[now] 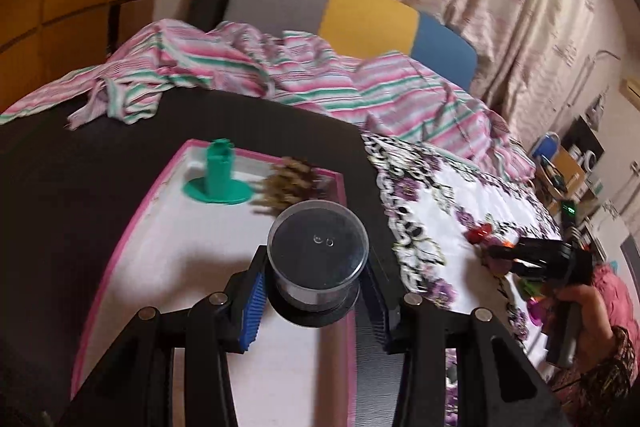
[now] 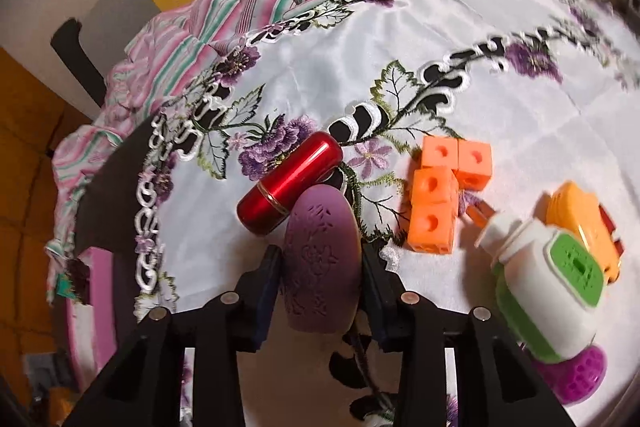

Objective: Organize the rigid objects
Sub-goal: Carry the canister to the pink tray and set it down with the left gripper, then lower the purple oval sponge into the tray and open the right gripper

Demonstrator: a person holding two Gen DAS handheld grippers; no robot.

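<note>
My left gripper [image 1: 316, 287] is shut on a clear round plastic container [image 1: 318, 247] with a black base, its blue pads [image 1: 252, 311] pressing on both sides. It hangs over the white tray [image 1: 180, 251] with a pink rim. Inside the tray stand a green peg on a round foot [image 1: 219, 175] and a brown pine cone [image 1: 288, 183]. My right gripper [image 2: 320, 267] is shut on a purple oval piece [image 2: 320, 259] with an embossed flower, low over the embroidered cloth [image 2: 360, 47]. A red metal cylinder [image 2: 288, 183] lies just beyond it.
Orange linked cubes [image 2: 440, 195], a white and green toy bottle [image 2: 548, 275], an orange-yellow piece [image 2: 576, 211] and a purple perforated disc [image 2: 576, 375] lie right of the grip. Striped bedding [image 1: 280, 67] is bunched behind the tray. A person's hand [image 1: 580, 303] shows at the right.
</note>
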